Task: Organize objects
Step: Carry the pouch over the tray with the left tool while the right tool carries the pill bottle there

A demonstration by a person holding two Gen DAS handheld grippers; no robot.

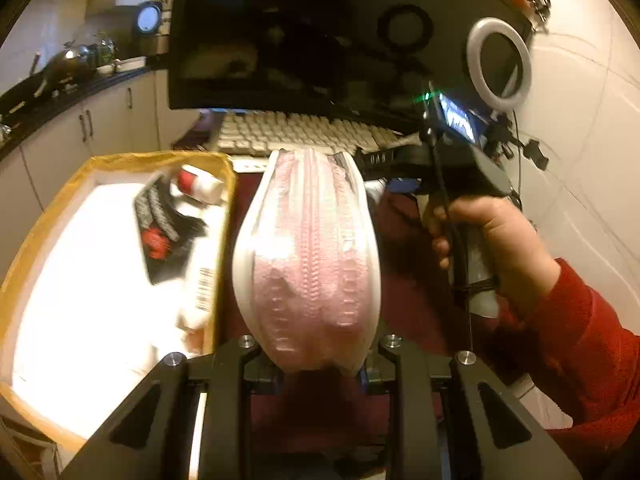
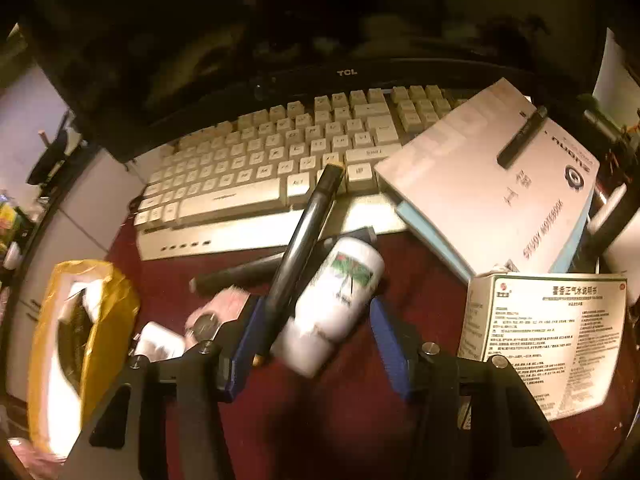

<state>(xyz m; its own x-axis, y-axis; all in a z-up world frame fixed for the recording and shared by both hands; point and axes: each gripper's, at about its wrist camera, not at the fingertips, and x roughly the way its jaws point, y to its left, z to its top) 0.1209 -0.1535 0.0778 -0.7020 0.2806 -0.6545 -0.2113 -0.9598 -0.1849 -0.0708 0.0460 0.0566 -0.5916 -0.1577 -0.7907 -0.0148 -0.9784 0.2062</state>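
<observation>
Left wrist: left tool clamps pink pouch; right tool, half-open, straddles white bottle.

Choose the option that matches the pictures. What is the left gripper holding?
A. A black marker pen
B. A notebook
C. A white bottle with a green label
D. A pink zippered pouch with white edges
D: in the left wrist view the left gripper is clamped on the end of the pink zippered pouch, which hangs lifted above the dark red table beside the yellow-rimmed box.
</observation>
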